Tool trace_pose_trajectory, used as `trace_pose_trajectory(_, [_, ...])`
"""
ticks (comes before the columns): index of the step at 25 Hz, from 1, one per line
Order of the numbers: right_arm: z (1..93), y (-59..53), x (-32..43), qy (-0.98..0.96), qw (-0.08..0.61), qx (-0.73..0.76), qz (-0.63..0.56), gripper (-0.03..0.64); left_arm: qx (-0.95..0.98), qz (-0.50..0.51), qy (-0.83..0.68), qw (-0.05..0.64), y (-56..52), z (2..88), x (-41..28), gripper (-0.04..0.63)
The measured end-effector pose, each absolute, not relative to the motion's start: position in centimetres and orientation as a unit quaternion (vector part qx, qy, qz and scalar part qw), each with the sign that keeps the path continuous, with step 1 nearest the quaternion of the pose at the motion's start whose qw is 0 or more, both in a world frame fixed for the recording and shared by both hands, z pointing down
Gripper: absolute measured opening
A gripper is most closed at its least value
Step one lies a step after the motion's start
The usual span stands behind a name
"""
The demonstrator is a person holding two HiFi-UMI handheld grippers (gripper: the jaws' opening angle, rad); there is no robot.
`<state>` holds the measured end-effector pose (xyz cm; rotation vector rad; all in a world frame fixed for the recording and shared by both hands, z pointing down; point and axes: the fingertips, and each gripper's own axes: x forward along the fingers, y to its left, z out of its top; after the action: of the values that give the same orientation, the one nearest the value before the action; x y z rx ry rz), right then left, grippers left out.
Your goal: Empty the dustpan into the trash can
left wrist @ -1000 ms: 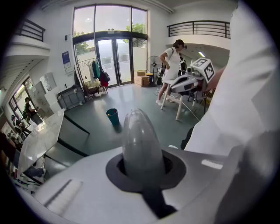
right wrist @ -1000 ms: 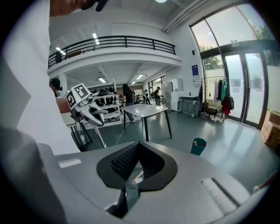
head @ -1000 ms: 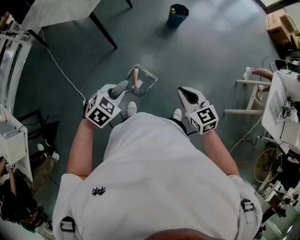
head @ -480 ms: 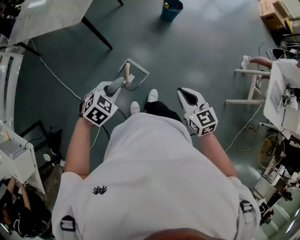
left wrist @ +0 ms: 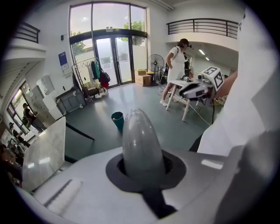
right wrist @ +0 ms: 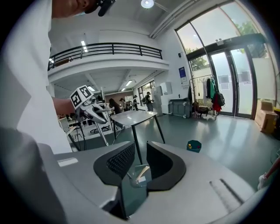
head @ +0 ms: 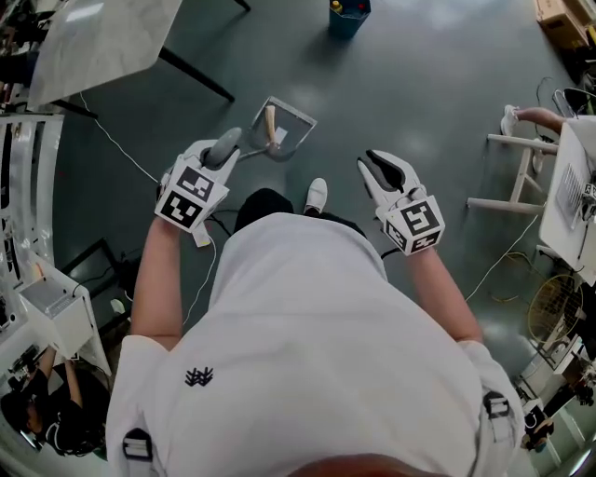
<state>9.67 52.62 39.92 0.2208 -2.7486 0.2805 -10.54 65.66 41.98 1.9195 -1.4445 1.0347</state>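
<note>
Since the frame half a second ago, the left claw has moved a little upward in the head view, and the dustpan went with it. Only one white shoe now shows, on the person's side of the dustpan, where two showed before.

The left claw is closed on the grey handle of the dustpan. In the left gripper view the rounded end of this handle stands up between the jaws. The dustpan hangs over the grey-green floor, in front of the person. A light wooden stick lies in the dustpan, with some small pale thing beside it that I cannot identify.

The right claw is to the right of the dustpan, well apart from it. Its jaws are apart and grip nothing. In the right gripper view the dustpan is seen through the gap between them.

The trash can stands on the floor beyond the dustpan, well apart from it, at the top edge of the head view. It is dark teal and something yellow is inside it. A table with black legs stands to the left of the dustpan and farther from the person.
</note>
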Motion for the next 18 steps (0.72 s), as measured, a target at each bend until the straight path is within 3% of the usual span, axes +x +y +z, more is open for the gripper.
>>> trace_pose_trajectory(18, [39.9, 40.7, 1.1, -0.960, 0.202, 0.165, 0.104, 0.066, 0.759, 0.416, -0.457, 0.207, 48.2, 40.7, -22.0, 0.061])
